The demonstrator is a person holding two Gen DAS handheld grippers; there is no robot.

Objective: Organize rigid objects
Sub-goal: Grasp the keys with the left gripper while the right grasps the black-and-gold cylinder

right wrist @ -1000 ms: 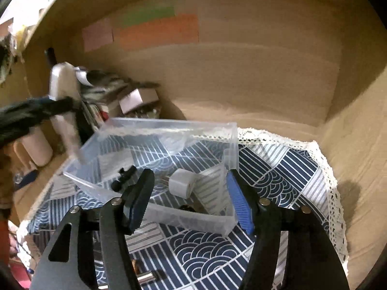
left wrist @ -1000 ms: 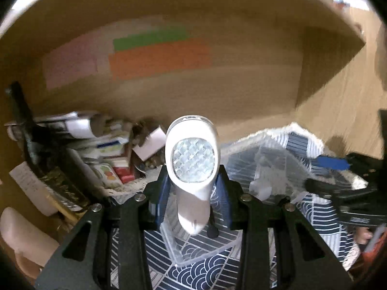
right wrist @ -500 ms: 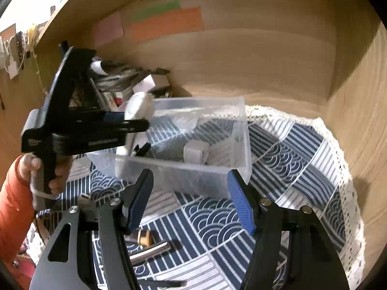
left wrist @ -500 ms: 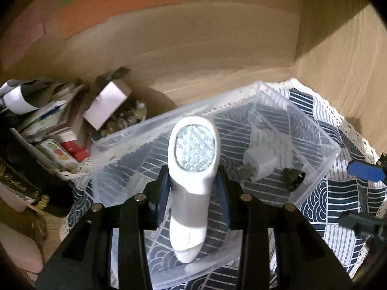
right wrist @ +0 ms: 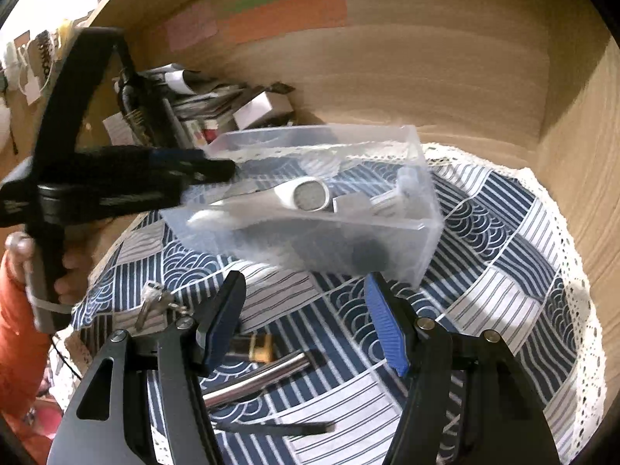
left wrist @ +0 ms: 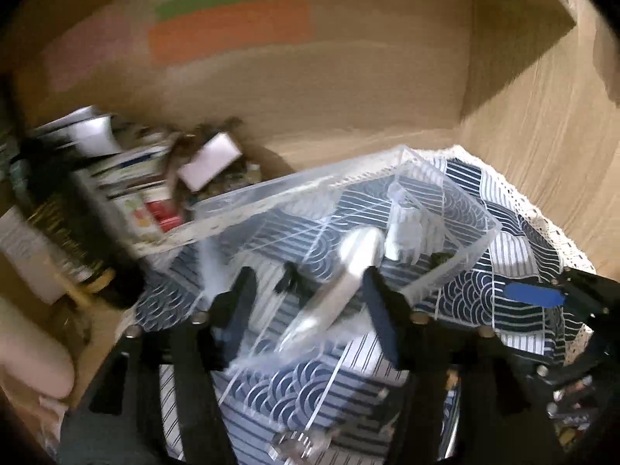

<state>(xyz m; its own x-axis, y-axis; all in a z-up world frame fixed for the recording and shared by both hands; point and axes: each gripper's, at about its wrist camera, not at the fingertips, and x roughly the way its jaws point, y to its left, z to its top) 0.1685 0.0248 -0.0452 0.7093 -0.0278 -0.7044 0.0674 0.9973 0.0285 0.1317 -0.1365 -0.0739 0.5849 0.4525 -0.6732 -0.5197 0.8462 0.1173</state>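
The left hand-held gripper [left wrist: 306, 302] hangs over the near left end of the clear plastic bin [right wrist: 410, 259], its jaws spread wide with nothing between them; in the right wrist view it reaches in from the left, gripped by a hand [right wrist: 50, 259] in an orange sleeve, its tips at the bin's left rim. The right hand-held gripper [right wrist: 306, 325] sits low in front of the bin, jaws also wide and holding nothing. The white handheld device [right wrist: 271, 201] lies on its side inside the bin, its round grey mesh face turned toward the right-hand end and its slim handle pointing to the bin's left end; in the blurred left wrist view it shows as a pale streak [left wrist: 341, 279] between the spread fingers, apart from them. A small white block [right wrist: 350, 203] lies just right of it in the bin. The bin stands on a blue-and-white patterned cloth [right wrist: 503, 255] with a lace edge, on a wooden table enclosed by wood walls. In front of the bin on the cloth lie a bunch of keys [right wrist: 155, 302] and a metal cylinder [right wrist: 255, 381]. Behind the bin's left end sits a heap of boxes and papers [right wrist: 217, 104]; on the back wall above it are coloured paper strips [right wrist: 286, 11].
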